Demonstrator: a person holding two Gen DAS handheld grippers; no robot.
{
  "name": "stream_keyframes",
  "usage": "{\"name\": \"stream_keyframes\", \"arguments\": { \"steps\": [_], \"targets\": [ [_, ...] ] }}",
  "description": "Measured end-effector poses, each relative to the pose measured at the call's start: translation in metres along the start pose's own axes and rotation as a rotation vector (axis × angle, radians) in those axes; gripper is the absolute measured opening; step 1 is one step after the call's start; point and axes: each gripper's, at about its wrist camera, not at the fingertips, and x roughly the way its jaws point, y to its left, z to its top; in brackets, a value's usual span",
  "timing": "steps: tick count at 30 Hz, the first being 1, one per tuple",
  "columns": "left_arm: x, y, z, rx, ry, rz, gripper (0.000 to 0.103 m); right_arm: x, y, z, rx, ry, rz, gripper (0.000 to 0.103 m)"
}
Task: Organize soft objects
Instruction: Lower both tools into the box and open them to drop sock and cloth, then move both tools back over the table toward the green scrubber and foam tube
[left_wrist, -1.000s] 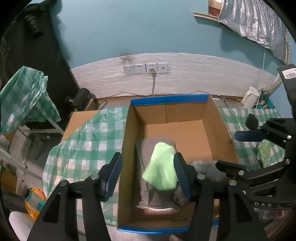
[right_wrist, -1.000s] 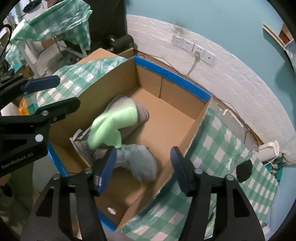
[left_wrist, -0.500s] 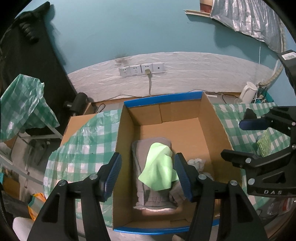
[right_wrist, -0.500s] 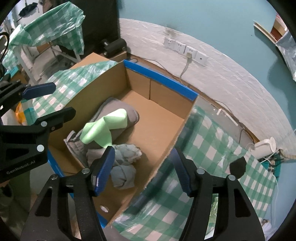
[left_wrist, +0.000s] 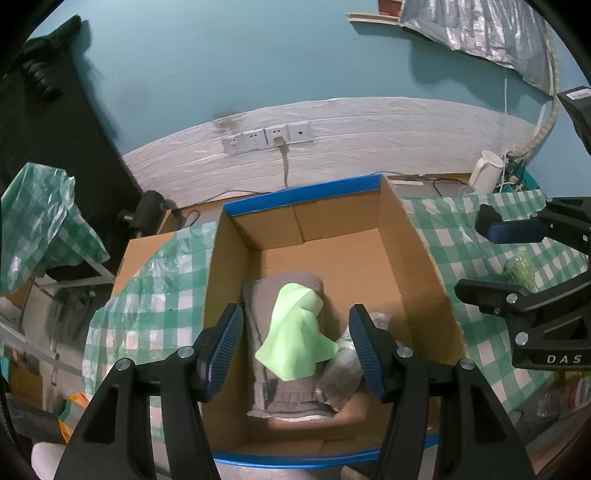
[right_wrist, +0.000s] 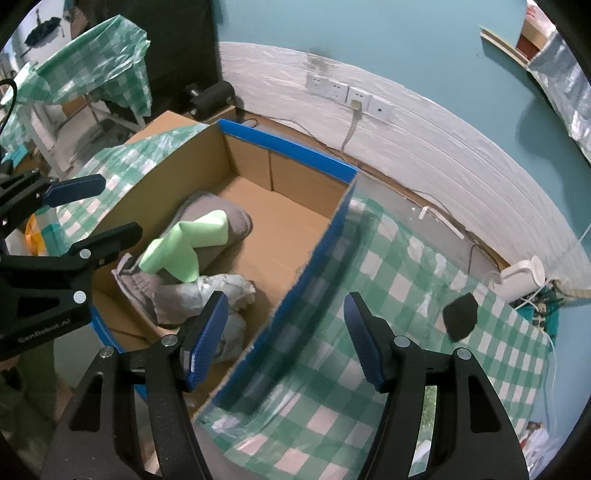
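Note:
A cardboard box with blue tape on its rim (left_wrist: 303, 192) (right_wrist: 288, 147) stands on a green checked tablecloth. Inside lie a folded grey garment (left_wrist: 284, 391) (right_wrist: 218, 210), a lime green cloth (left_wrist: 295, 339) (right_wrist: 184, 247) on top of it, and a crumpled pale grey cloth (left_wrist: 347, 365) (right_wrist: 207, 295). My left gripper (left_wrist: 295, 343) is open and empty above the near end of the box. My right gripper (right_wrist: 284, 325) is open and empty above the box's right wall. A small black object (right_wrist: 460, 317) lies on the cloth to the right.
A white kettle (left_wrist: 485, 171) (right_wrist: 522, 277) stands at the back right by the wall with sockets (left_wrist: 267, 138). A greenish item (left_wrist: 521, 269) lies on the tablecloth at right. A covered rack (left_wrist: 40, 225) stands at left.
My right gripper has moved right and back, from over the clothes to above the box's right wall. The pale grey cloth now lies in the box. The left gripper has risen slightly.

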Motion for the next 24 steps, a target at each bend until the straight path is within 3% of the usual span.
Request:
{"name": "stream_keyframes", "arguments": {
  "steps": [24],
  "targets": [
    [-0.006, -0.09, 0.003, 0.175, 0.0, -0.036, 0.063, -0.026, -0.066, -0.051, 0.131, -0.018, -0.034, 0.065]
  ]
}}
